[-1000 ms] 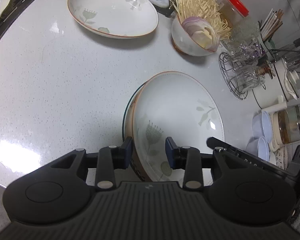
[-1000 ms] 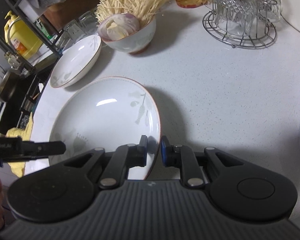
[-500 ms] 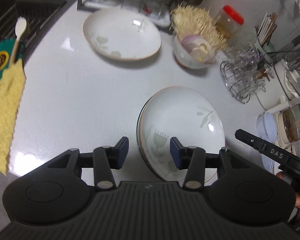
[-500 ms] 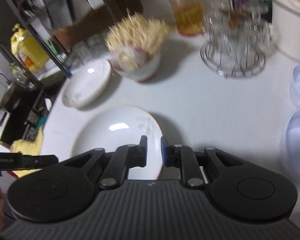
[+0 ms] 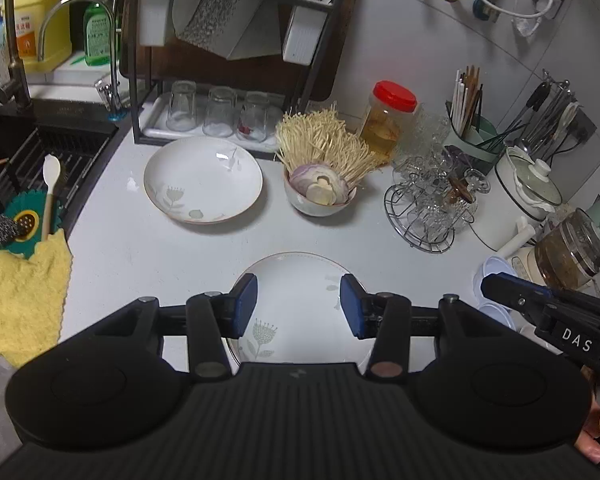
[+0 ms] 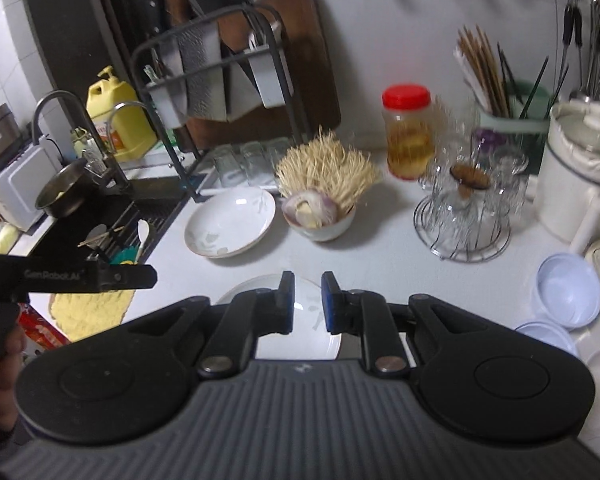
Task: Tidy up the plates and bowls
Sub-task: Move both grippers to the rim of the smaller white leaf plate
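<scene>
A white plate with a leaf print (image 5: 300,300) lies flat on the white counter, straight below my left gripper (image 5: 299,306). That gripper hangs high above it, open, with nothing between its pads. A second rim seems to show under the plate's left edge. My right gripper (image 6: 305,302) is also raised over this plate (image 6: 296,344), shut to a narrow gap and holding nothing. A matching plate (image 5: 203,180) sits farther back by the dish rack. To its right stands a bowl (image 5: 320,200) of enoki mushrooms and onion.
A dish rack (image 5: 220,116) with upturned glasses lines the back, and the sink (image 5: 40,152) is at the left. A yellow cloth (image 5: 20,292) hangs over the counter's left edge. A wire glass stand (image 5: 432,208), a red-lidded jar (image 5: 388,120) and small lilac bowls (image 6: 566,288) crowd the right.
Both grippers have risen and pulled back from the near plate. The left jaws widened off its rim, the right left the rim too, and the tilted plate now lies flat.
</scene>
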Tool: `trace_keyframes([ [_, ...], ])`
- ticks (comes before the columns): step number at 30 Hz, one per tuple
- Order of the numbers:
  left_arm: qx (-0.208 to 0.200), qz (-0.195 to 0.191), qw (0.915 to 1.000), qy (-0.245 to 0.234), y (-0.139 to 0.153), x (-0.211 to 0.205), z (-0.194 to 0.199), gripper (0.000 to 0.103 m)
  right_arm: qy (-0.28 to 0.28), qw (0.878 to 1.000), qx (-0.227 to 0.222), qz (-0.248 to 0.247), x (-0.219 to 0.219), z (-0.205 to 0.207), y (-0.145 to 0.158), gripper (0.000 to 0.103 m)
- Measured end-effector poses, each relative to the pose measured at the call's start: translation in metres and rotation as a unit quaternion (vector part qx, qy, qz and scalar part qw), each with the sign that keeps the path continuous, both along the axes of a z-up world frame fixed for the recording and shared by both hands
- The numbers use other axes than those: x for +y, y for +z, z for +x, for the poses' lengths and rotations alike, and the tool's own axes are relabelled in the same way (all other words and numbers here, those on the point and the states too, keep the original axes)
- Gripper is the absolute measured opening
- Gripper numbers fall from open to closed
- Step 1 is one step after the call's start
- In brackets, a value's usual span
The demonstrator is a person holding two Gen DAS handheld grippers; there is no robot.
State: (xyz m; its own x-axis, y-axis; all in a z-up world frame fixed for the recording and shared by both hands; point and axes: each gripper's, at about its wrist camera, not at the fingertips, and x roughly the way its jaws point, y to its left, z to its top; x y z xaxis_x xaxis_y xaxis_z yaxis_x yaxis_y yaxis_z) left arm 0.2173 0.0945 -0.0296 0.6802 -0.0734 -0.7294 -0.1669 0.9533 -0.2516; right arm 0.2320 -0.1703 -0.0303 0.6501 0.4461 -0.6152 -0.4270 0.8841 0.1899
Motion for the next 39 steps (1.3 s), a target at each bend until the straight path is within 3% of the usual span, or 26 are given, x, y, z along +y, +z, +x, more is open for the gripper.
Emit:
trace_keyframes([
  [9, -0.007, 0.033, 0.9994, 0.009, 0.012, -0.007, -0.031, 0.052, -0.002, 0.999, -0.036, 0.006, 0.009, -0.039, 0.005, 0.018],
  [22, 0.007, 0.034, 0.9993, 0.014, -0.001, 0.008, -0.046, 0.052, -0.013, 0.999, -0.036, 0.009, 0.027, -0.062, -0.004, 0.018],
  [23, 0.007, 0.035, 0.9993, 0.013, -0.001, 0.01, -0.044, 0.054, -0.014, 0.999, -0.031, 0.008, 0.029, -0.06, -0.005, 0.021],
  [27, 0.008, 0.032, 0.9994, 0.01, -0.006, 0.021, -0.036, 0.057, -0.022, 0.999, -0.044, 0.005, 0.036, -0.06, -0.008, 0.056],
  [30, 0.012, 0.028, 0.9995, 0.005, -0.01, 0.031, -0.024, 0.06, -0.029, 0.998, -0.051, 0.002, 0.043, -0.058, -0.009, 0.071],
  [33, 0.019, 0.031, 0.9993, -0.003, -0.014, 0.042, -0.009, 0.064, -0.041, 0.998, -0.053, -0.005, 0.05, -0.052, -0.011, 0.081],
  [39, 0.026, 0.034, 0.999, -0.013, -0.024, 0.07, 0.022, 0.07, -0.045, 0.998, -0.028, -0.012, 0.069, -0.031, -0.02, 0.083],
])
